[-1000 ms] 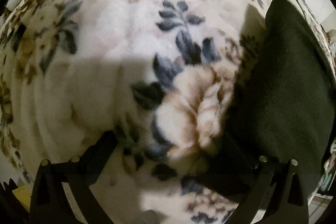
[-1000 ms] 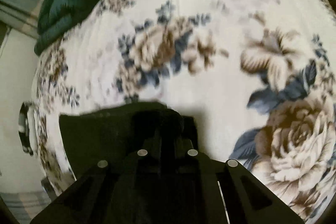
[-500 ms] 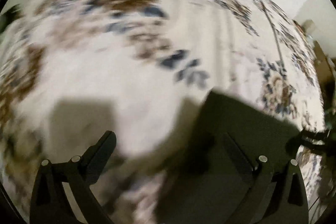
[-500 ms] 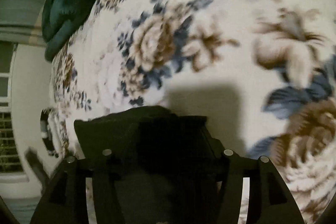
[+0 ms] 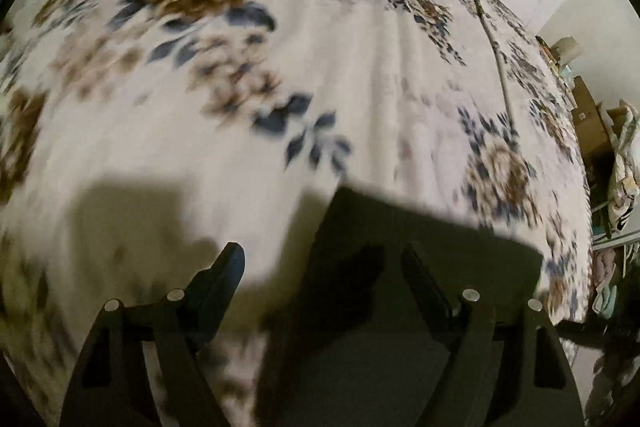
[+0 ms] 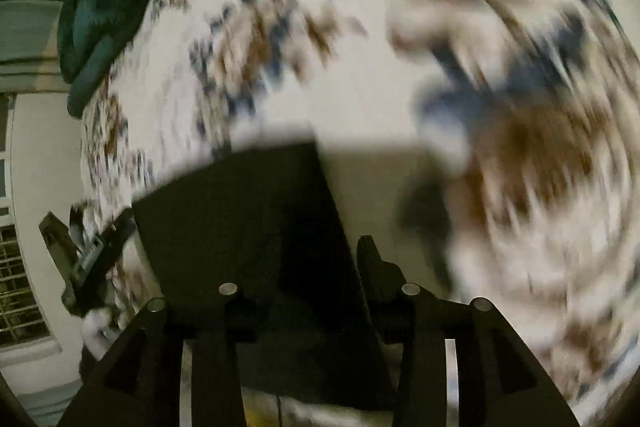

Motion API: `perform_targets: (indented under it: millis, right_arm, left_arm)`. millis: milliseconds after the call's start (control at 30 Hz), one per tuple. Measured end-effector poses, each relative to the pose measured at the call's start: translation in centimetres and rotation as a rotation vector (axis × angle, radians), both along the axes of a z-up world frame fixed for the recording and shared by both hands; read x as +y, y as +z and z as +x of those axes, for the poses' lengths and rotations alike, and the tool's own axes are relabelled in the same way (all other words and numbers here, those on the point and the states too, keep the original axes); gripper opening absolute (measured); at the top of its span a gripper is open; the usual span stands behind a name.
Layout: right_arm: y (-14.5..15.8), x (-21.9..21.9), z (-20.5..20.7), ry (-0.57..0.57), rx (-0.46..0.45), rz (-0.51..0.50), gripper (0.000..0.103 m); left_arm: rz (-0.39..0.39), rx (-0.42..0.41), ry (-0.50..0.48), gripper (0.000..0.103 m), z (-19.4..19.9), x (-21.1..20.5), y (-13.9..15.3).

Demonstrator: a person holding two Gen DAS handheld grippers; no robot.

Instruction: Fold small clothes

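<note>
1. The dark folded garment (image 5: 420,267) lies flat on the floral bed cover (image 5: 320,87)
2. Left tool (image 5: 320,267), closing, straddles its left edge ungripped; right tool (image 6: 320,259), closing, straddles its right edge: pinch squarely

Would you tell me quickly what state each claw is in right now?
Left claw: open, jaws just closing over the dark cloth, gripping nothing.
Right claw: jaws just closing, dark cloth between them; grip cannot be told.

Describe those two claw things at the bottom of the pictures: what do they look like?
Both are matte black. The left claw and right claw each have two angular fingers on slotted, triangular brackets, studded with small round silver pins. No cables, markings or sleeves show.
</note>
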State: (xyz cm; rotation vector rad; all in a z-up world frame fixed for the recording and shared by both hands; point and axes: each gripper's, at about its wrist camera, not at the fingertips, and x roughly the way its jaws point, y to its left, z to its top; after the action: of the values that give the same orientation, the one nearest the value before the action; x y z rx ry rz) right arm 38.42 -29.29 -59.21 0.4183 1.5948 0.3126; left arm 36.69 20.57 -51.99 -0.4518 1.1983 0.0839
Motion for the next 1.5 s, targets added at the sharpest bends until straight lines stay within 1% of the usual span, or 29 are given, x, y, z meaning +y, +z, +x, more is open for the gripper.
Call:
perform_targets:
  millis: [33,167,267,333,367,400,433,500,600,700,767,833,933,1000,1033,1067,1100,1133,1200,1233,1300,1333,1367,1400,1433,1467,1500]
  right_arm:
    - [0.1,-0.6,-2.2,-0.004,0.013,0.01,0.042]
    - [-0.4,-1.3,-7.3,-0.025,0.058,0.016,0.042]
    - [-1.4,0.2,-9.0,-0.029,0.053,0.034,0.042]
    - [-2.4,1.7,-9.3,0.004,0.045,-0.003,0.042]
    - [-3.0,2.6,-9.4,0.026,0.035,-0.044,0.041]
    - [-3.5,3.3,-9.6,0.044,0.032,-0.104,0.019]
    - [-3.9,3.7,-10.0,0.04,0.036,-0.154,0.009]
    - [-3.1,3.5,-10.7,0.006,0.013,-0.172,0.007]
    - [0.1,2.8,-12.0,-0.034,-0.057,-0.204,0.004]
    - [1.6,2.1,-12.4,-0.066,-0.076,-0.222,0.004]
    - [1.3,1.7,-12.4,-0.061,-0.075,-0.275,0.004]
    - [-0.1,1.1,-12.2,-0.07,-0.033,-0.29,0.004]
    - [-2.2,0.7,-12.1,-0.066,0.012,-0.3,0.004]
    - [-3.5,1.1,-11.8,-0.034,0.057,-0.284,0.005]
    - [-3.7,1.3,-11.5,-0.01,0.076,-0.283,0.005]
    - [-3.5,1.3,-11.2,0.0,0.077,-0.277,0.006]
    - [-3.0,1.1,-10.9,-0.002,0.069,-0.268,0.015]
    - [-2.3,0.7,-10.5,-0.013,0.055,-0.258,0.02]
    - [-0.6,-0.1,-9.1,-0.046,0.001,-0.232,0.046]
    - [0.1,-0.3,-8.1,-0.049,-0.037,-0.208,0.05]
    - [1.1,0.0,-5.9,-0.044,-0.106,-0.18,0.052]
    - [1.3,0.8,-4.2,-0.019,-0.155,-0.167,0.052]
    - [1.3,1.5,-2.7,-0.002,-0.184,-0.17,0.052]
    - [1.0,1.7,-1.6,0.012,-0.198,-0.168,0.052]
    - [0.1,2.6,0.0,0.029,-0.201,-0.156,0.052]
    - [-0.6,2.9,1.8,0.036,-0.195,-0.147,0.053]
    - [-1.3,2.8,2.9,0.043,-0.186,-0.14,0.059]
  left_arm:
    - [-0.001,0.008,0.006,0.08,-1.4,-0.1,0.2]
    - [0.009,0.063,0.045,0.08,-6.9,-0.3,0.3]
    - [0.021,0.109,0.077,0.08,-9.6,-0.5,-0.3]
    - [0.016,0.137,0.095,0.08,-10.7,-0.6,-1.0]
    - [0.008,0.148,0.101,0.08,-11.0,-0.7,-1.3]
    - [0.006,0.158,0.106,0.08,-11.3,-0.9,-1.6]
    - [0.006,0.167,0.108,0.08,-11.7,-1.2,-1.8]
    - [0.002,0.164,0.102,0.08,-12.3,-1.6,-1.6]
    - [0.007,0.153,0.087,0.08,-12.7,-2.1,-1.0]
    - [0.003,0.157,0.08,0.08,-13.1,-2.3,-1.1]
    - [0.001,0.168,0.079,0.08,-13.1,-2.3,-1.5]
    - [-0.009,0.166,0.083,0.08,-13.3,-2.3,-1.6]
    - [-0.001,0.162,0.076,0.08,-13.1,-2.3,-1.7]
    - [0.001,0.155,0.077,0.08,-12.8,-2.2,-1.7]
    - [0.0,0.15,0.076,0.08,-12.6,-2.1,-1.5]
    - [0.001,0.138,0.073,0.08,-12.2,-2.0,-1.3]
    - [0.006,0.127,0.07,0.08,-11.8,-1.9,-1.1]
    - [0.012,0.116,0.064,0.08,-11.2,-1.8,-0.9]
    - [0.017,0.08,0.046,0.08,-9.3,-1.7,-0.4]
    - [0.02,0.061,0.037,0.08,-8.2,-1.6,-0.2]
    - [0.044,0.018,0.004,0.08,-5.5,-1.8,0.0]
    - [0.059,0.009,-0.013,0.08,-4.1,-2.0,-0.2]
    - [0.067,0.001,-0.04,0.08,-2.1,-2.3,-0.6]
    - [0.067,0.001,-0.051,0.08,-0.9,-2.3,-0.9]
    - [0.062,0.002,-0.061,0.08,0.4,-2.4,-1.4]
    - [0.025,-0.001,-0.075,0.08,2.1,-2.5,-2.0]
    - [0.01,-0.003,-0.082,0.08,3.1,-2.5,-2.4]
